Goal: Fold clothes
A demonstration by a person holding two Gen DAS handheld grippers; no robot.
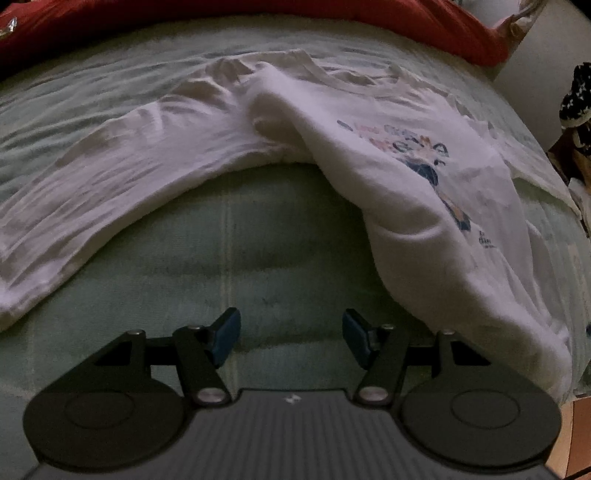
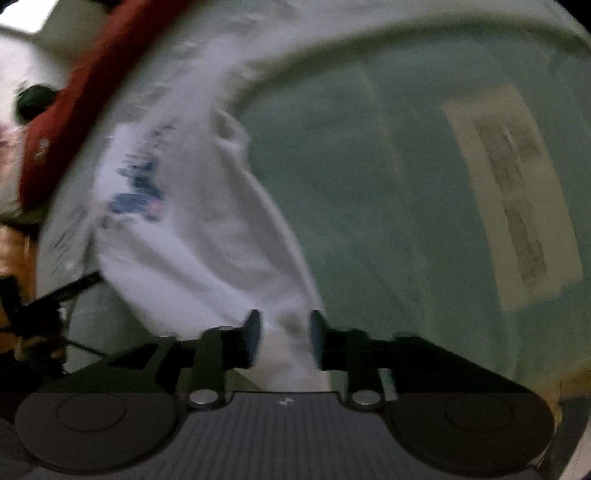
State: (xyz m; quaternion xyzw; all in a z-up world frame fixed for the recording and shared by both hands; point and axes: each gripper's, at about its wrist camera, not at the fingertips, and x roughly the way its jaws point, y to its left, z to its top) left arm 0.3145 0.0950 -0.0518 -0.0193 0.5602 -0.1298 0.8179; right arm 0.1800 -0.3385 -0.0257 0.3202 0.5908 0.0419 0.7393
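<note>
A white T-shirt with a blue print lies rumpled on a pale green sheet. One part stretches left, and a thick fold runs down to the right. My left gripper is open over bare sheet, just short of the shirt, with nothing between its blue pads. The right wrist view is blurred. In it the same T-shirt runs from the upper left down to my right gripper. Its jaws stand apart with a strip of white fabric in the gap, and the pads do not visibly press on it.
A red cloth lies along the far edge of the sheet, and the red cloth also shows at upper left. A beige label patch is on the sheet. A black-and-white patterned object sits at the right edge.
</note>
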